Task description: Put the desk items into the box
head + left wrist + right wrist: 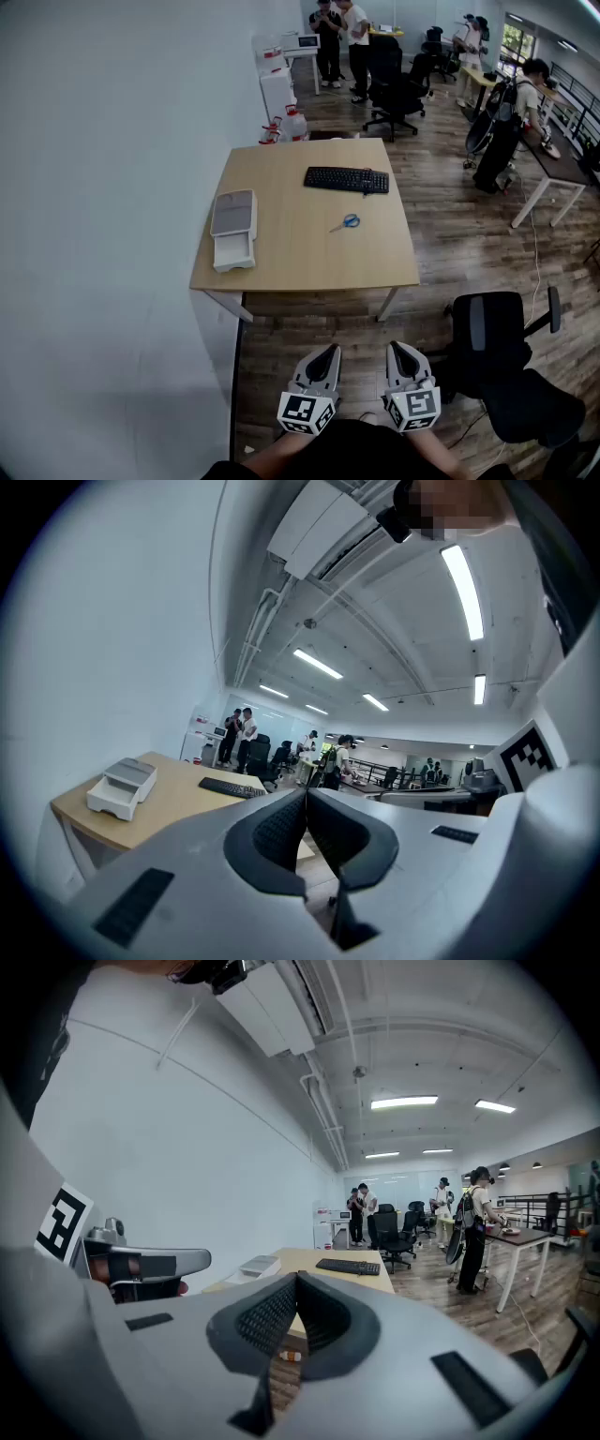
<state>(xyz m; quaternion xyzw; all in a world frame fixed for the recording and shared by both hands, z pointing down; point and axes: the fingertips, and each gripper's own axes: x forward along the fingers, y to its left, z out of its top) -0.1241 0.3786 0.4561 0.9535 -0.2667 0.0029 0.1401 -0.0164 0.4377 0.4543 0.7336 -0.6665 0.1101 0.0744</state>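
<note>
Lying tiny on the desk (291, 258), blue-handled scissors (347, 223) blur at the blades, near a black keyboard (346, 179) and pale box (233, 228). My left tongs (328, 354) and right tongs (395, 351) are clenched, empty.

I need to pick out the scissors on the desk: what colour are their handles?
Blue. The scissors show best in the head view.

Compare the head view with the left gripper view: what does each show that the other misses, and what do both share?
Head view only: the blue scissors on the desk, and the black chair on the floor. Left gripper view only: the ceiling lights, and a close look at the left gripper, jaws shut on nothing. Both: the desk, the keyboard and the white box.
</note>
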